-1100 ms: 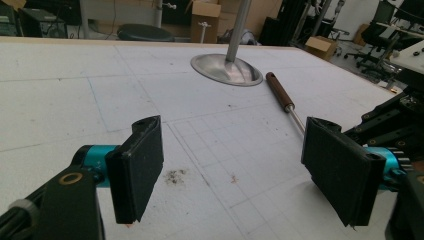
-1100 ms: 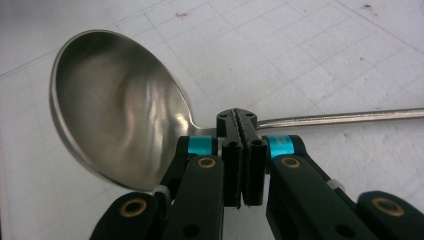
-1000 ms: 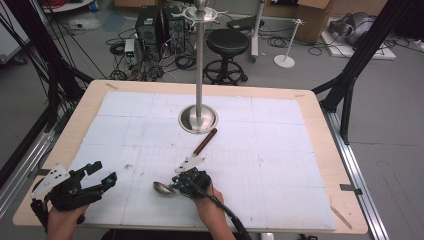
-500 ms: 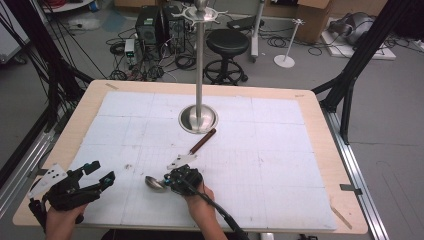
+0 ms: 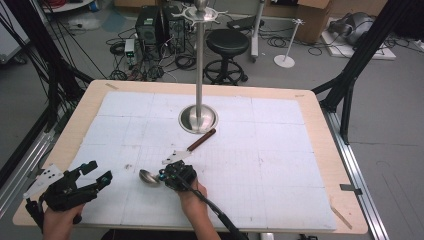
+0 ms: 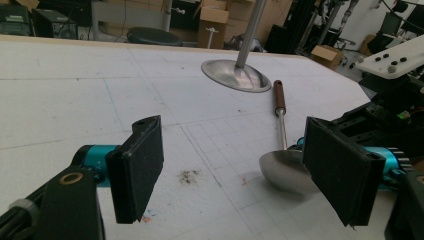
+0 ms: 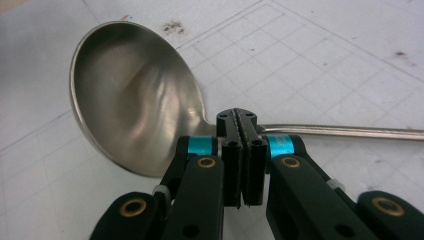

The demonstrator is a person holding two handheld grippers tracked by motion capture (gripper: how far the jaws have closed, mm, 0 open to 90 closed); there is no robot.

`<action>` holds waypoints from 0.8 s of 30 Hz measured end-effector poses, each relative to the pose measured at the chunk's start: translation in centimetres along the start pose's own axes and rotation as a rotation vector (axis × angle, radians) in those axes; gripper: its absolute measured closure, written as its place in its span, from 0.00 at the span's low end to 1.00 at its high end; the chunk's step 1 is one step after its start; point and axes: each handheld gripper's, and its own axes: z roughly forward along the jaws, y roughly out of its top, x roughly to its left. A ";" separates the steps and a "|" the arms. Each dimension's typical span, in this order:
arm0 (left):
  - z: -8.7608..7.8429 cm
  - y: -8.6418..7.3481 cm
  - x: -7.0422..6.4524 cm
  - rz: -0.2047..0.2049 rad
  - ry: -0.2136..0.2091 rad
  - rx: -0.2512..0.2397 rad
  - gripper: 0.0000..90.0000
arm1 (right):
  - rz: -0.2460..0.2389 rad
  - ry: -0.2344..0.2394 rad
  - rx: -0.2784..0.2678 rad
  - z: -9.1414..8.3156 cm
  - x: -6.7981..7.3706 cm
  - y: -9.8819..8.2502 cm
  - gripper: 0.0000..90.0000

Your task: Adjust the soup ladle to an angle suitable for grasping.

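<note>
At about six o'clock on the table, just below the middle of the white gridded mat, I have my right gripper clenched tight, its black pads pressed flat together right at the neck of the ladle; whether they pinch the thin steel stem or merely sit against it I cannot tell. The ladle lies flat on the mat, its polished, rounded steel bowl open side up and dully reflective, pointing toward nine o'clock from the gripper. Its slim metal shaft runs off toward one o'clock and ends in a dark reddish-brown cylindrical handle, whose tip lies just beside the stand. That stand is a shiny dished metal disc at the mat's centre, with a slender round pole rising from it to a small hooked crown.

Down at seven o'clock my left gripper is released, its two rectangular pads, faced with coarse black grip material, standing wide apart with nothing between them. A small dark smudge marks the mat between the two grippers.
</note>
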 end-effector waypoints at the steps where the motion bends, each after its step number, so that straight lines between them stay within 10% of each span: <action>1: 0.0 0.0 0.0 0.000 0.000 0.002 0.28 | 0.000 -0.003 -0.003 -0.3 -0.1 0.0 0.99; 7: 0.0 0.0 0.1 0.000 -0.004 0.004 0.29 | -0.009 -0.026 -0.065 -3.3 -0.8 -0.2 0.98; 18: 0.5 -0.1 -0.4 0.026 -0.025 0.023 0.31 | 0.064 -0.146 -0.229 -14.5 -5.2 -5.4 0.94; 24: 0.7 -0.2 -0.6 0.038 -0.037 0.035 0.31 | 0.092 -0.237 -0.281 -20.5 -6.6 -9.2 0.68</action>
